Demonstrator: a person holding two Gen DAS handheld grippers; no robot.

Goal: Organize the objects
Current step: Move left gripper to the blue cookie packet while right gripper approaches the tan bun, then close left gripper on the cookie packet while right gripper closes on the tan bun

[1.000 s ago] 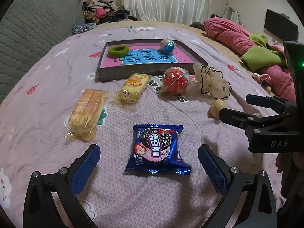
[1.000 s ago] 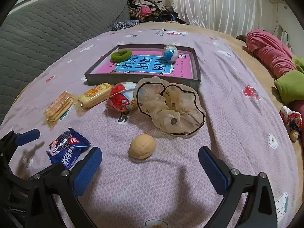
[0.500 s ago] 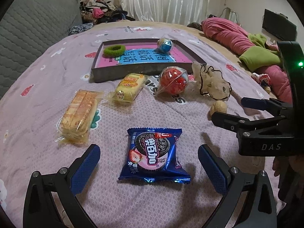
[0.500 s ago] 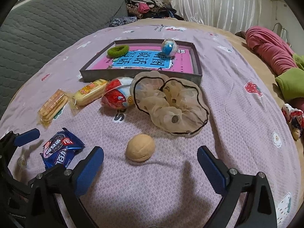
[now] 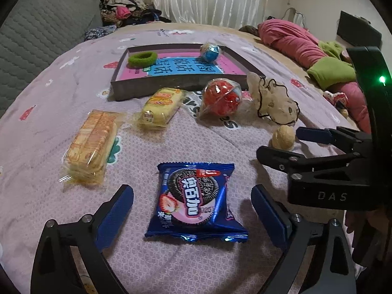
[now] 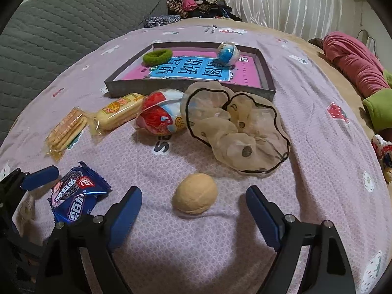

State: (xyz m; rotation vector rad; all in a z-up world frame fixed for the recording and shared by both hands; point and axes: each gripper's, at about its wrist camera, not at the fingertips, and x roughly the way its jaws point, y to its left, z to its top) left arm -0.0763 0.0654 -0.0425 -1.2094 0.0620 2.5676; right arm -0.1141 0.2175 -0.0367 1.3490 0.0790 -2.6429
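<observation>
A blue cookie packet (image 5: 194, 202) lies flat on the pink bedspread between the blue pads of my left gripper (image 5: 192, 208), whose jaws are closing but stand clear of it. A tan walnut (image 6: 194, 193) sits between the pads of my right gripper (image 6: 193, 207), also closing and not touching. The same walnut (image 5: 283, 137) and right gripper (image 5: 289, 144) show at the right of the left wrist view. The cookie packet (image 6: 76, 196) also appears at lower left in the right wrist view. Behind stands a grey tray (image 5: 171, 85) holding a green hair tie (image 5: 142, 58) and a blue ball (image 5: 209, 52).
In front of the tray lie a cracker pack (image 5: 90, 144), a yellow cake pack (image 5: 160, 109), a red capsule toy (image 5: 221, 99) and a beige scrunchie (image 6: 235, 127). Pink and green bedding (image 5: 318, 56) is heaped at the right. A grey quilted headboard (image 6: 61, 24) rises at the left.
Both grippers' pads have drawn inward. The walnut sits lower and nearer between the right pads, and the cookie packet lies a little closer in the left wrist view.
</observation>
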